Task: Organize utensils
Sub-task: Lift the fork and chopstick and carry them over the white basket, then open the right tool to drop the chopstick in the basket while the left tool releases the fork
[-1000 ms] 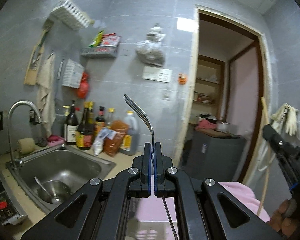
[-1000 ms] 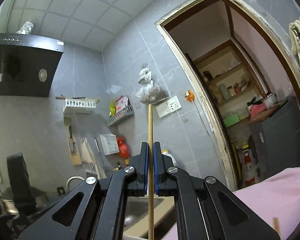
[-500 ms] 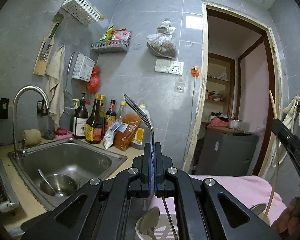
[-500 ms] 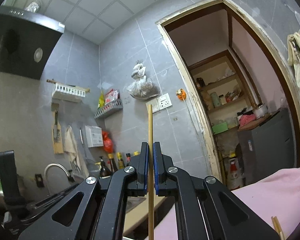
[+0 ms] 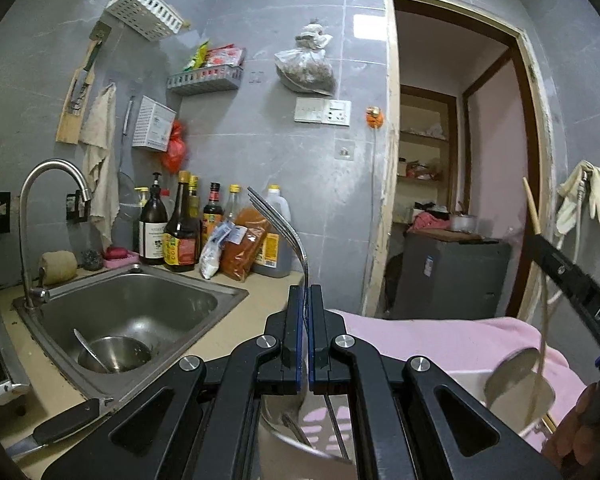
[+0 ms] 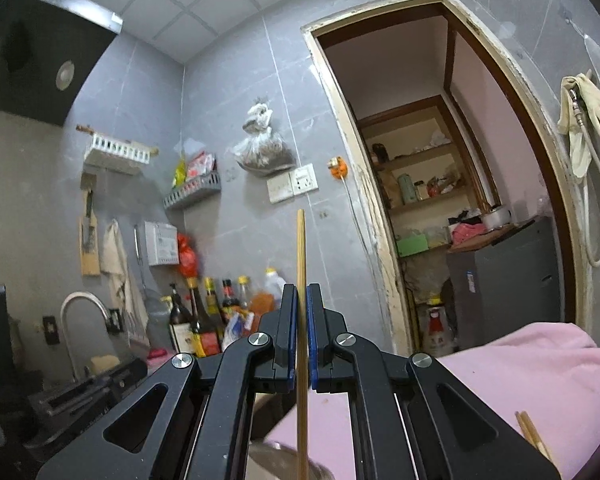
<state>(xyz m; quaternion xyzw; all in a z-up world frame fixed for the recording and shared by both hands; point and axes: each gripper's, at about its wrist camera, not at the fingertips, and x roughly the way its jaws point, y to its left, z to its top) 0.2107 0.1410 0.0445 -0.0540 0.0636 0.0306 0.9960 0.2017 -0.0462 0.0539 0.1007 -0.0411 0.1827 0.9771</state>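
My left gripper [image 5: 305,292] is shut on a metal fork [image 5: 288,228] that stands upright with its tines curving up and to the left. Under its jaws lies a shiny metal utensil [image 5: 284,424] on a pink cloth [image 5: 440,340]. At the right edge, my right gripper [image 5: 572,280] grips a wooden chopstick [image 5: 534,208] whose lower end hangs over a steel cup [image 5: 516,380]. In the right wrist view the right gripper [image 6: 302,292] is shut on that upright chopstick [image 6: 301,248]. Two more chopstick ends [image 6: 528,428] lie on the pink cloth [image 6: 520,368] at lower right.
A steel sink [image 5: 204,292] at the left holds a bowl [image 5: 112,354] with a spoon in it, under a curved tap [image 5: 52,184]. Sauce bottles [image 5: 180,224] line the wall behind it. A black-handled knife [image 5: 60,424] lies at the counter's front. An open doorway [image 5: 452,160] shows a grey cabinet [image 5: 452,276].
Both grippers have sunk, each keeping its utensil. The steel cup and more of the pink cloth have come into the left wrist view. The right gripper has rolled, so its view sits more level.
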